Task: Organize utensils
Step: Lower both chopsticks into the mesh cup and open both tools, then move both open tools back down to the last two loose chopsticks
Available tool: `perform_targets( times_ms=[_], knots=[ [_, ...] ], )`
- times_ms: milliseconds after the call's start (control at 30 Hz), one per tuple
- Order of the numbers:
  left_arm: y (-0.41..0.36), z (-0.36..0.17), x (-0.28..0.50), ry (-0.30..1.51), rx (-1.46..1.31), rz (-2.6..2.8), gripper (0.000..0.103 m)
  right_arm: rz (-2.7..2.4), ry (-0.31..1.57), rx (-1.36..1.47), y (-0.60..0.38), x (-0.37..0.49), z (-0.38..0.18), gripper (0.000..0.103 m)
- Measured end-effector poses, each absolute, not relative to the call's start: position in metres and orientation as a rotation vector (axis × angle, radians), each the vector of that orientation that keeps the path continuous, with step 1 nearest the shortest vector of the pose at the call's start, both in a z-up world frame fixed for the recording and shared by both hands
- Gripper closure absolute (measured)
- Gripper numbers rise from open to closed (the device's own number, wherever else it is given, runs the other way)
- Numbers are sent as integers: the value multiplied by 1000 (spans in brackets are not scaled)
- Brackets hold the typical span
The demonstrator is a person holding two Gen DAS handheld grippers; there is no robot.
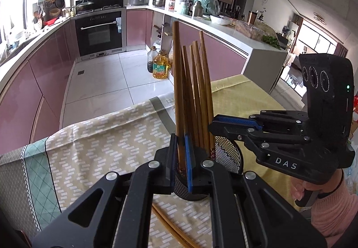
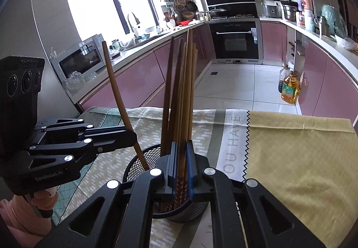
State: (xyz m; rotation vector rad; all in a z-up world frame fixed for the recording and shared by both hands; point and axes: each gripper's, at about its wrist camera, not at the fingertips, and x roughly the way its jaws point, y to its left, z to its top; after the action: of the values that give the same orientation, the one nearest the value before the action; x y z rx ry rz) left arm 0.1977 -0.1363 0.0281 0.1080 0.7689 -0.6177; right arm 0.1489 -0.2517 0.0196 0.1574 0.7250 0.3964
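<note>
A black mesh holder (image 2: pixel 137 161) stands on the cloth-covered table with several brown chopsticks (image 2: pixel 179 91) upright in it. In the left wrist view my left gripper (image 1: pixel 180 138) is shut on one chopstick (image 1: pixel 177 73), which stands nearly upright with its lower end in the holder (image 1: pixel 229 155). The right wrist view shows that same chopstick (image 2: pixel 116 91) leaning left from the left gripper (image 2: pixel 134 136). My right gripper (image 2: pixel 181 145) is shut on another chopstick (image 2: pixel 181 165) with a red patterned lower end, over the holder. From the left wrist view the right gripper (image 1: pixel 212 123) reaches in from the right.
A patterned tablecloth (image 1: pixel 100 142) and a yellow cloth (image 2: pixel 302 158) cover the table. Two loose chopsticks (image 1: pixel 172 227) lie on the cloth under my left gripper. Beyond the table edge is a tiled kitchen floor with oil bottles (image 1: pixel 160 67) and pink cabinets.
</note>
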Motion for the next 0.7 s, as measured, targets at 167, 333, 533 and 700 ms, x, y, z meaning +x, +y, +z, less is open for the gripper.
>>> perform_targets(
  times_ms=[167, 333, 533, 700],
  knots=[
    [-137, 19, 202, 782, 98, -609, 95, 390, 723, 171, -254, 149, 18, 95],
    [-130, 16, 196, 764, 83, -593, 92, 384, 705, 182, -254, 143, 20, 91],
    [-107, 22, 173, 687, 48, -553, 72, 400, 658, 176, -252, 126, 28, 77],
    [-83, 26, 150, 630, 31, -505, 55, 433, 613, 149, -244, 101, 36, 70]
  ],
)
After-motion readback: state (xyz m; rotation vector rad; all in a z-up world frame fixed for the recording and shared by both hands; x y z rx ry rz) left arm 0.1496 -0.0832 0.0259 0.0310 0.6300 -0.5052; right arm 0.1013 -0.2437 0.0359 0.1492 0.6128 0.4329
